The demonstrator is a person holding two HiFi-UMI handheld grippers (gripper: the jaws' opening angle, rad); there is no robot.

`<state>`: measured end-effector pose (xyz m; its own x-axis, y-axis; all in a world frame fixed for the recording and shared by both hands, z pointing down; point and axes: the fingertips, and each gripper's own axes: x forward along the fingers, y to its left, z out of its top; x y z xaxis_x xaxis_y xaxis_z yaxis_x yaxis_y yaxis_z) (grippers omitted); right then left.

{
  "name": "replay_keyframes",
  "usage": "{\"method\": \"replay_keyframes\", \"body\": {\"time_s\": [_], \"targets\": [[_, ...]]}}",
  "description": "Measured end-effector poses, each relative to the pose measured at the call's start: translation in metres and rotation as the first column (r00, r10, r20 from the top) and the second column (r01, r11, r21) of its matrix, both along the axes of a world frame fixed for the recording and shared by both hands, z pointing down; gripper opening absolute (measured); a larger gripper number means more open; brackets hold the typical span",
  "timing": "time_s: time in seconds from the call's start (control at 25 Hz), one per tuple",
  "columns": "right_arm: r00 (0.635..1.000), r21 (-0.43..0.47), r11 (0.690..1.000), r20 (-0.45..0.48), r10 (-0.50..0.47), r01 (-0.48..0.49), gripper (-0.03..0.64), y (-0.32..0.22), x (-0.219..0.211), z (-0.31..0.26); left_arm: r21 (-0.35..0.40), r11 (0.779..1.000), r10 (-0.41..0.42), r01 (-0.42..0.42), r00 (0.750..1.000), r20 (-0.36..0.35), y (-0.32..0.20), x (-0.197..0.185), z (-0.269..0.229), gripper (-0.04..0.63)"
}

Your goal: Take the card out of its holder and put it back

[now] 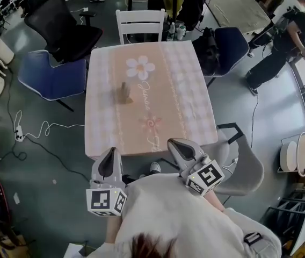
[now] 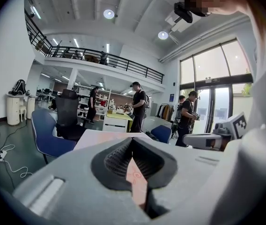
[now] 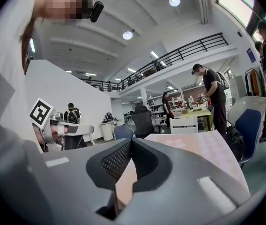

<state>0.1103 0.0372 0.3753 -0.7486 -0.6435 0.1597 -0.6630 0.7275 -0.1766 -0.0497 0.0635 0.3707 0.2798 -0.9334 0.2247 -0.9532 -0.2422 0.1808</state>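
Observation:
A small brown card holder (image 1: 123, 93) stands upright on the pink flowered tablecloth (image 1: 168, 90), left of the table's middle. It is too small to tell the card from the holder. My left gripper (image 1: 110, 152) is shut and holds nothing, just short of the table's near edge. My right gripper (image 1: 172, 143) is also shut and empty, its tip over the near edge. Both are held close to the person's body, far from the holder. In the left gripper view the jaws of the left gripper (image 2: 132, 140) meet. In the right gripper view the right gripper (image 3: 130, 140) does too. The jaws hide the holder in both.
A white chair (image 1: 140, 23) stands at the table's far side. At the left are a black office chair (image 1: 61, 26) and a blue chair (image 1: 50, 77). A dark blue chair (image 1: 230, 47) and a grey chair (image 1: 244, 165) stand at the right. People (image 1: 281, 42) stand far right. A cable (image 1: 34, 130) lies on the floor.

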Motion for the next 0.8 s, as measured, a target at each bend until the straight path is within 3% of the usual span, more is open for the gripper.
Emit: {"method": "replay_keyframes", "body": {"time_s": [0.24,0.44,0.8], "targets": [[1.0,0.01,1.0,-0.005,-0.016,0.016,-0.002,-0.017,0.001,0.002,-0.009,0.999,-0.048,0.048,0.999,0.002,-0.006,-0.011,0.006,0.0],[0.999,-0.035,0.999,-0.045,-0.023,0.021,-0.002,-0.024,0.007,0.006,-0.007,0.996,-0.087,0.087,0.996,0.004,-0.012,-0.016,0.006,0.0],[0.999,-0.024,0.999,-0.005,-0.043,0.043,-0.002,-0.031,0.014,0.011,-0.022,0.995,-0.093,0.093,0.995,-0.019,-0.013,-0.003,0.013,0.0]]}}
